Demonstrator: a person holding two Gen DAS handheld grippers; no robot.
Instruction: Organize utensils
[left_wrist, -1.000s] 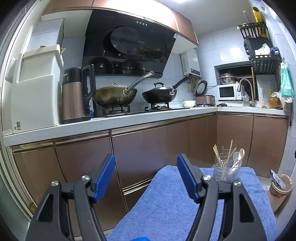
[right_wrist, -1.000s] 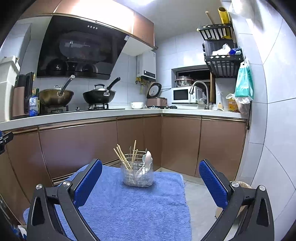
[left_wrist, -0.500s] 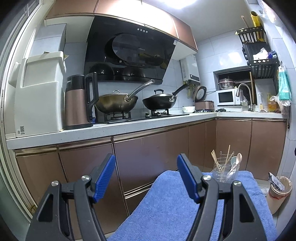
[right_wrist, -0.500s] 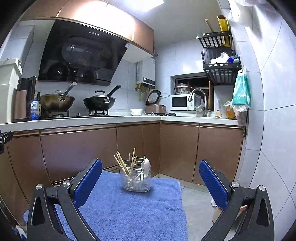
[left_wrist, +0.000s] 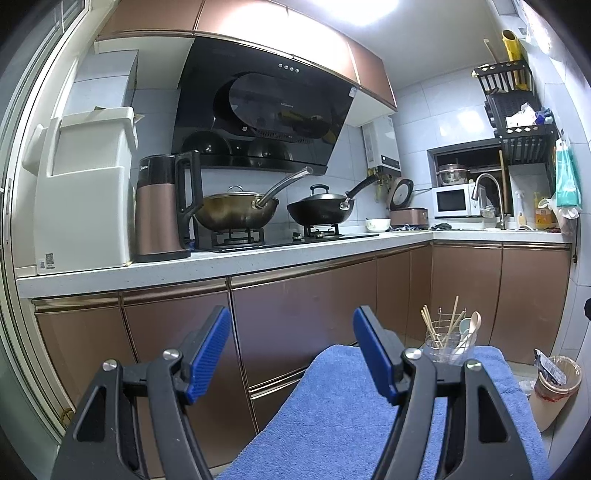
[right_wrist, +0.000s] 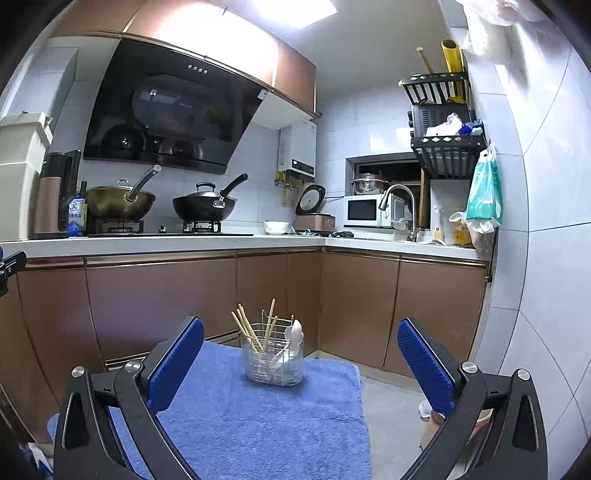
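Observation:
A clear utensil holder (right_wrist: 273, 360) with a wire frame stands near the far edge of a blue towel (right_wrist: 258, 417). Wooden chopsticks (right_wrist: 245, 326) and pale spoons (right_wrist: 295, 332) stick up out of it. In the left wrist view the same holder (left_wrist: 448, 341) sits at the right, beyond the right finger. My left gripper (left_wrist: 291, 354) is open and empty, held high and aimed at the cabinets. My right gripper (right_wrist: 301, 363) is open and empty too, with the holder seen between its fingers but well ahead of them.
Brown cabinet doors (left_wrist: 303, 310) run under a white countertop (left_wrist: 221, 264) with a kettle (left_wrist: 162, 206), two woks (left_wrist: 236, 214) and a microwave (right_wrist: 365, 210). A bin (left_wrist: 556, 387) stands on the floor right of the towel. A tiled wall (right_wrist: 546, 258) closes the right side.
Both views have tilted upward, so the holder and towel sit lower in the frames and more ceiling shows. Both grippers stay open and empty.

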